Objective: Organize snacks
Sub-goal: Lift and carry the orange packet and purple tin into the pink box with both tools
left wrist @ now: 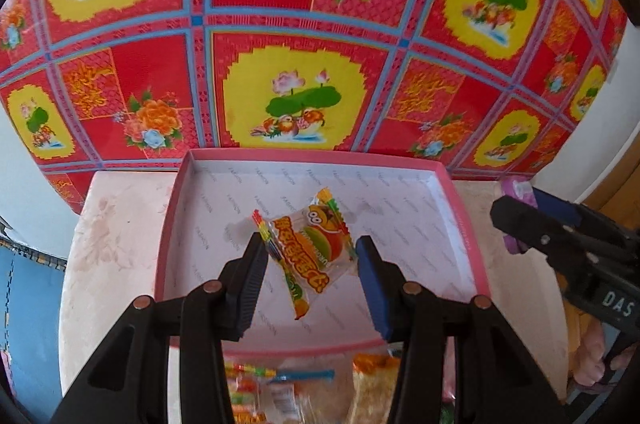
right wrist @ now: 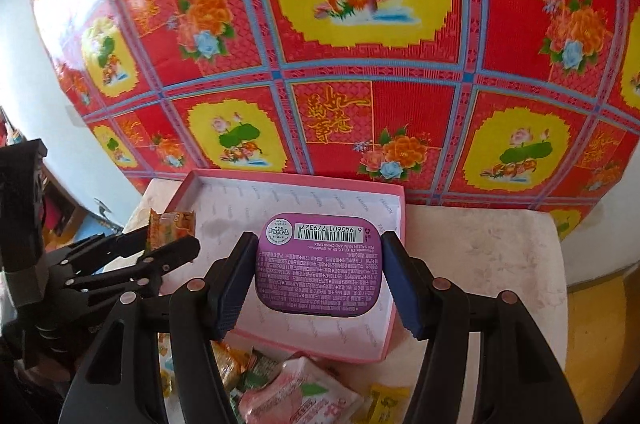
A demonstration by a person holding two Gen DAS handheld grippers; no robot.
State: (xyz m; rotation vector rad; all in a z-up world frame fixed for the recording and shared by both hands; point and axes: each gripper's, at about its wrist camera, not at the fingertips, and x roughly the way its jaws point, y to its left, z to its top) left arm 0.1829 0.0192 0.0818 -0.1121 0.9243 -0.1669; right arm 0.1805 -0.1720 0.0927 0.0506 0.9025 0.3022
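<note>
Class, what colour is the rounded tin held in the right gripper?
Purple, with a white barcode label: the rounded purple tin shows best in the right wrist view.

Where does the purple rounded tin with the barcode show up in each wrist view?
Left wrist: only a sliver of the purple rounded tin at the right edge, behind the right gripper.
Right wrist: centre, tin between that gripper's fingers.
Shared landmark: the pink-rimmed shallow box.

Box [left wrist: 468, 224] on table [left wrist: 112, 244] w/ patterned backdrop [left wrist: 296, 24] behind it, snack pile [right wrist: 296, 396] in front; left gripper's [left wrist: 310, 260] packet [left wrist: 316, 252] and right gripper's [right wrist: 320, 268] tin [right wrist: 320, 264] above box.
</note>
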